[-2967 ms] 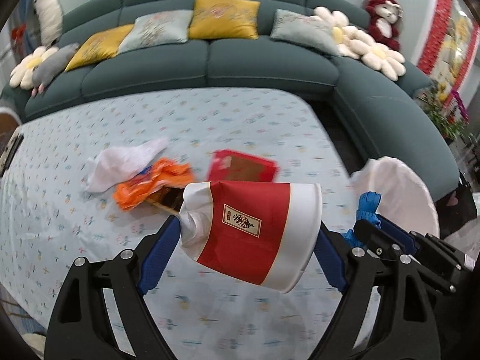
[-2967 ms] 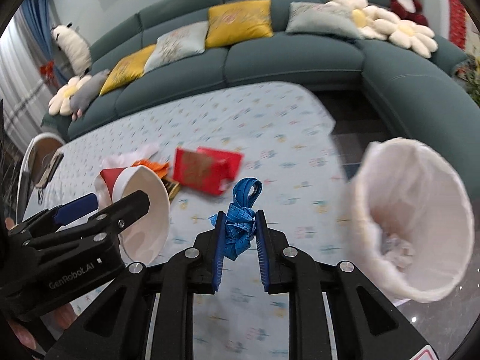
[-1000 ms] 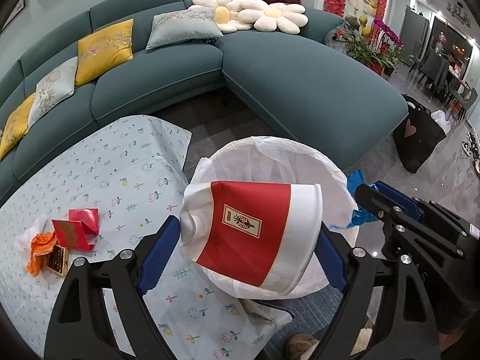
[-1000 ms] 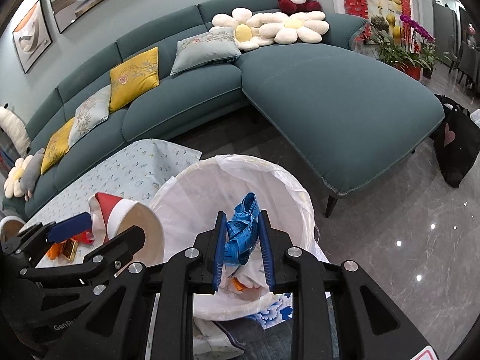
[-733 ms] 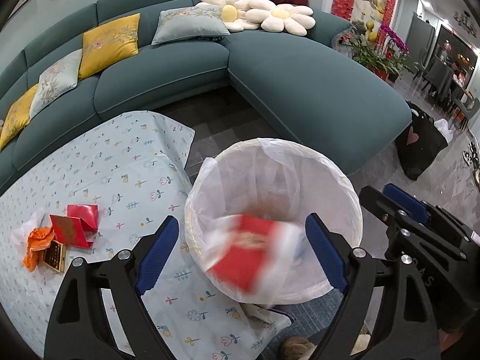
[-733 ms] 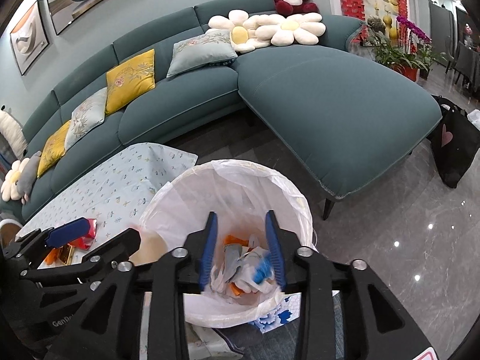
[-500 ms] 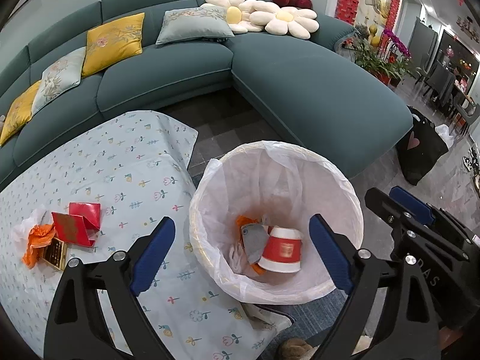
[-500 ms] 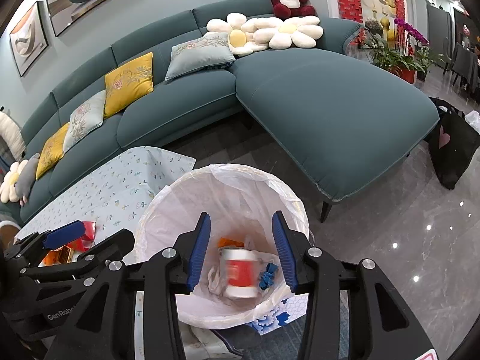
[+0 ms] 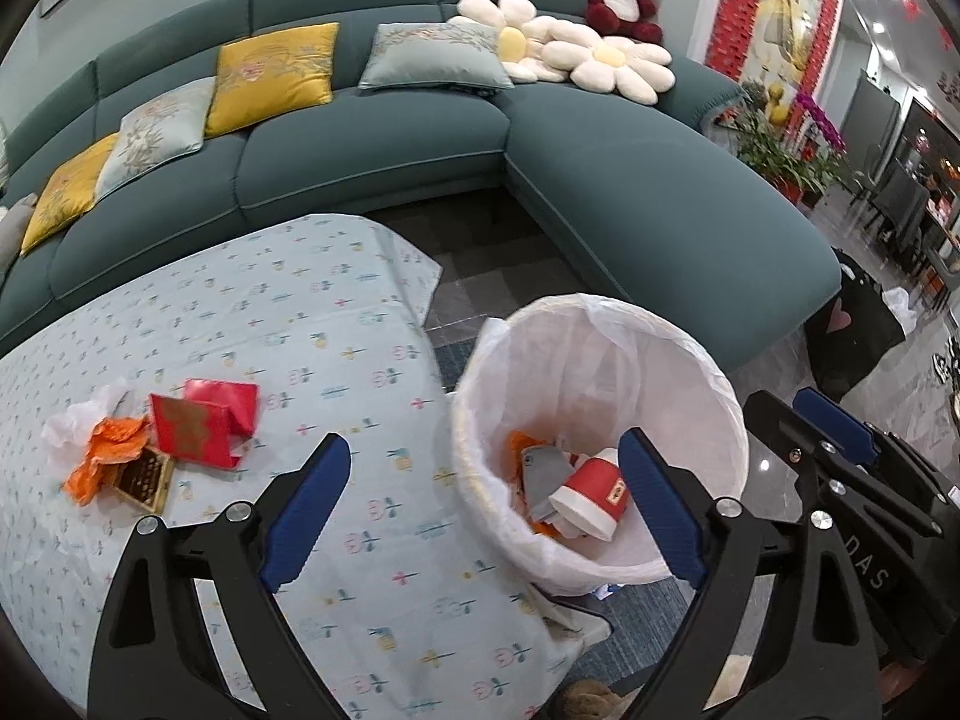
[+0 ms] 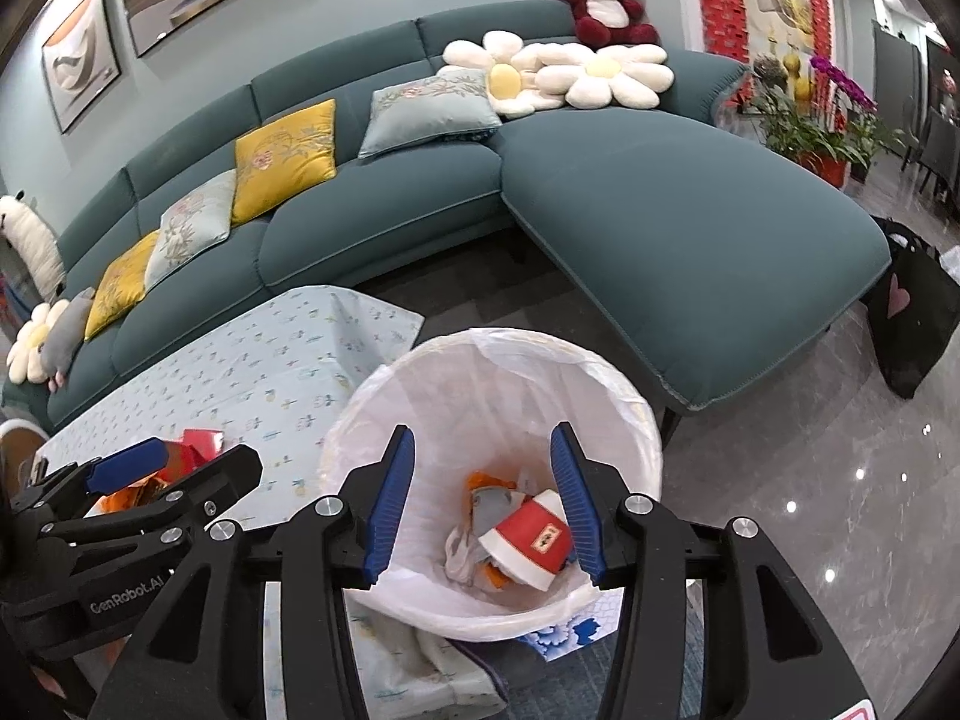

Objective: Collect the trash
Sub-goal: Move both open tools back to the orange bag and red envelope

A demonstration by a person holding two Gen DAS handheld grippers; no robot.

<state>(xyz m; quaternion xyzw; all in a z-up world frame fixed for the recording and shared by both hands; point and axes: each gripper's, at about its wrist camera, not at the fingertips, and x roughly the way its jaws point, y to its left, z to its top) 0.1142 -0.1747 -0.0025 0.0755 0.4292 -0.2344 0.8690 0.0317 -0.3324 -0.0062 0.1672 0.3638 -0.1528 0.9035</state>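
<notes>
A white-lined trash bin [image 9: 690, 360] [image 10: 600, 384] stands on the floor at the table's end. Inside lie a red and white paper cup [image 9: 591, 501] [image 10: 528, 540], a grey piece and orange scraps. My left gripper [image 9: 480, 510] is open and empty above the table edge and the bin's near rim. My right gripper [image 10: 483, 504] is open and empty above the bin. On the table [image 9: 288, 312] lie red envelopes [image 9: 201, 426], orange wrapper [image 9: 105, 450], a small gold box [image 9: 141, 480] and white tissue [image 9: 78, 417].
A teal sectional sofa [image 9: 630, 180] with cushions curves behind the table and bin. A black bag [image 10: 912, 312] stands on the glossy floor at right. A patterned cloth covers the table and hangs off its end by the bin.
Both grippers opened over the bin. The paper cup dropped from the left one and the blue strip from the right one, and the cup now lies in the bin. Both grippers drew back slightly.
</notes>
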